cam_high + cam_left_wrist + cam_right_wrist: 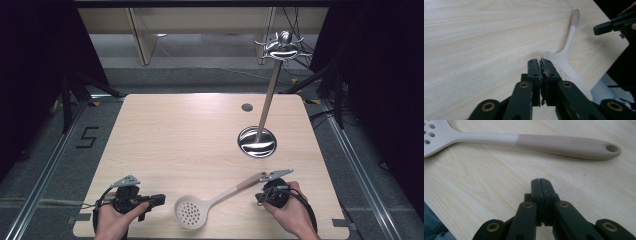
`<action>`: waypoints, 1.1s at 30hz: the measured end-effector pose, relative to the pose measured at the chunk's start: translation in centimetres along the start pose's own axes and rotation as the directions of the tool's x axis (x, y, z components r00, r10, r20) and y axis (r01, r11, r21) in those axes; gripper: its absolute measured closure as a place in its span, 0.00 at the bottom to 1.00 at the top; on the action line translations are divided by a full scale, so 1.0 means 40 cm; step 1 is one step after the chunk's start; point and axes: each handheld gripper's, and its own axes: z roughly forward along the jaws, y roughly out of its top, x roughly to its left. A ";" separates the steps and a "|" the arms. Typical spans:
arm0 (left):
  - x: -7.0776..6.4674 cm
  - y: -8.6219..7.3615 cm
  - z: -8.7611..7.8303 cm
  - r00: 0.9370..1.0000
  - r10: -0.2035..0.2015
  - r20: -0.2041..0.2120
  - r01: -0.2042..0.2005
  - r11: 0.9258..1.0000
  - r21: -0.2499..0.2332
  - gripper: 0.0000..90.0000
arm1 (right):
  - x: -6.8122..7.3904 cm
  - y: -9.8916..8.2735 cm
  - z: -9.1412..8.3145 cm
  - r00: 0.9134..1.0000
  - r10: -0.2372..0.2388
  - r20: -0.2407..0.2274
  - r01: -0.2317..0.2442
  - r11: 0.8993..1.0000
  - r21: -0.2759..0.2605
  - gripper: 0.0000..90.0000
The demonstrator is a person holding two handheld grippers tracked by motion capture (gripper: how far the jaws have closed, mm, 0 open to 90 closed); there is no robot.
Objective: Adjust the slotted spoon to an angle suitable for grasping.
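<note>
A pale slotted spoon [191, 212] lies near the table's front edge, its taupe handle running up and to the right. My left gripper [159, 200] rests just left of the spoon's head and is shut with nothing in it. In the left gripper view its closed jaws [540, 62] sit right before the perforated head [564, 67]. My right gripper [262, 191] is by the handle's end, shut and empty. In the right gripper view the tips [541, 182] point at the handle [564, 143], a short way off.
A chrome utensil stand [258, 142] with a tall pole and hooks on top stands on the wooden table [190, 125] at the right middle. A small round grommet [247, 107] sits behind it. Black curtains and floor rails flank the table.
</note>
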 end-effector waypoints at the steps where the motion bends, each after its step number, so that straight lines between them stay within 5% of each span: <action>1: 0.003 0.005 0.009 1.000 0.005 -0.012 -0.005 1.000 -0.003 0.98 | 0.003 0.000 0.004 1.000 0.006 -0.006 -0.006 1.000 0.010 1.00; 3: 0.010 0.022 0.026 0.998 0.041 -0.045 -0.040 0.999 0.010 0.99 | 0.002 0.002 0.015 1.000 -0.011 -0.013 0.011 1.000 0.011 1.00; 6: 0.017 0.040 0.052 0.988 0.120 -0.093 -0.114 0.991 0.070 0.99 | -0.002 0.010 0.023 0.999 0.037 -0.013 -0.037 0.999 0.038 1.00; 11: 0.011 0.047 0.107 0.968 0.230 -0.101 -0.212 0.964 0.161 0.99 | -0.032 0.034 0.038 0.994 0.108 0.010 -0.108 0.993 0.054 1.00; 14: 0.005 0.046 0.116 0.968 0.244 -0.060 -0.232 0.960 0.155 0.99 | -0.052 0.050 0.044 0.987 0.156 0.035 -0.158 0.985 0.064 1.00; 16: -0.008 0.047 0.115 0.959 0.279 -0.041 -0.271 0.952 0.141 0.99 | -0.059 0.057 0.049 0.983 0.178 0.049 -0.182 0.980 0.076 1.00; 18: -0.018 0.046 0.118 0.957 0.287 -0.037 -0.280 0.950 0.138 0.99 | -0.062 0.065 0.054 0.978 0.205 0.051 -0.209 0.974 0.091 1.00; 20: -0.020 0.048 0.120 0.947 0.319 -0.030 -0.311 0.938 0.152 0.99 | -0.067 0.073 0.064 0.973 0.222 0.069 -0.228 0.967 0.111 1.00; 24: -0.016 0.043 0.127 0.947 0.319 -0.033 -0.309 0.935 0.172 0.99 | -0.072 0.085 0.074 0.967 0.238 0.089 -0.247 0.963 0.110 1.00; 26: -0.017 0.041 0.127 0.950 0.310 -0.026 -0.300 0.936 0.184 0.99 | -0.074 0.091 0.075 0.972 0.225 0.069 -0.231 0.967 0.105 1.00; 28: -0.015 0.045 0.125 0.946 0.323 -0.034 -0.313 0.933 0.175 0.99 | -0.076 0.097 0.081 0.967 0.235 0.101 -0.246 0.961 0.123 1.00; 29: -0.015 0.047 0.122 0.950 0.309 -0.038 -0.298 0.939 0.172 0.99 | -0.076 0.098 0.080 0.967 0.239 0.092 -0.249 0.961 0.122 1.00; 30: -0.013 0.051 0.117 0.943 0.330 -0.039 -0.319 0.932 0.174 0.99 | -0.078 0.097 0.080 0.972 0.220 0.078 -0.227 0.968 0.104 1.00; 31: -0.012 0.050 0.118 0.946 0.322 -0.043 -0.309 0.933 0.186 0.99 | -0.076 0.099 0.081 0.965 0.244 0.093 -0.253 0.961 0.111 1.00; 33: -0.006 0.046 0.120 0.938 0.344 -0.039 -0.329 0.920 0.212 0.99 | -0.078 0.100 0.082 0.965 0.243 0.098 -0.254 0.960 0.121 1.00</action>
